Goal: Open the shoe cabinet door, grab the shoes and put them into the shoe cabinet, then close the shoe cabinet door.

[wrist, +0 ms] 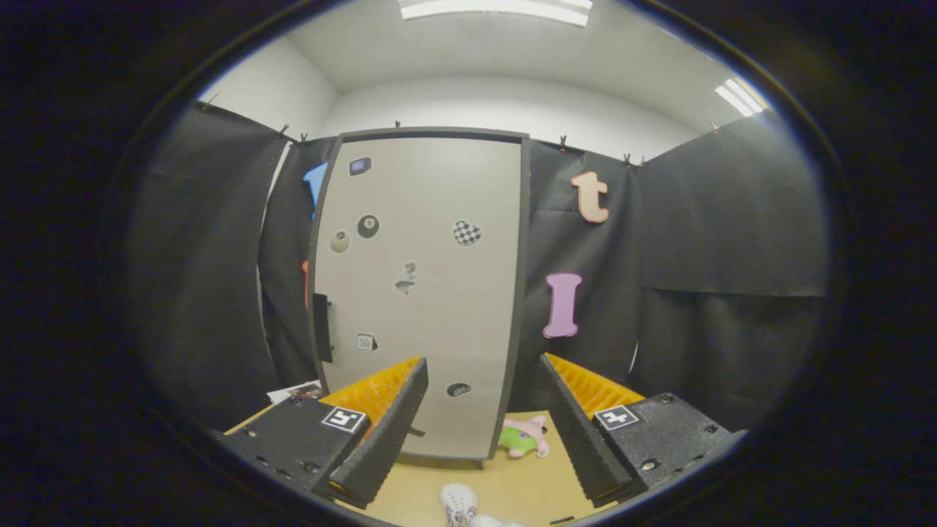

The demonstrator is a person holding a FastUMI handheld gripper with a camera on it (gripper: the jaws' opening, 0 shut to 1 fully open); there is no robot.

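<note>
Shoe cabinet (421, 293), door shut, dark handle (320, 327) at 10 o'clock of the gripper (479, 432); fingers spread, empty; shoes (460, 503) between them; risk: fingers slip off the slim handle.

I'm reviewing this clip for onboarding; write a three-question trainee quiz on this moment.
1. True or false: the shoe cabinet door is shut.
2. Multiple choice: the white shoe on the table lies A) inside the cabinet, B) near and between the fingers, C) on top of the cabinet.
3. Fill in: the dark handle sits on the door's ___ edge as seen here.

Key
1. True; the door is flush in its frame.
2. B; the gripper is open, with nothing held.
3. Left. The pink and green plush toy lies at the cabinet's foot.
</note>
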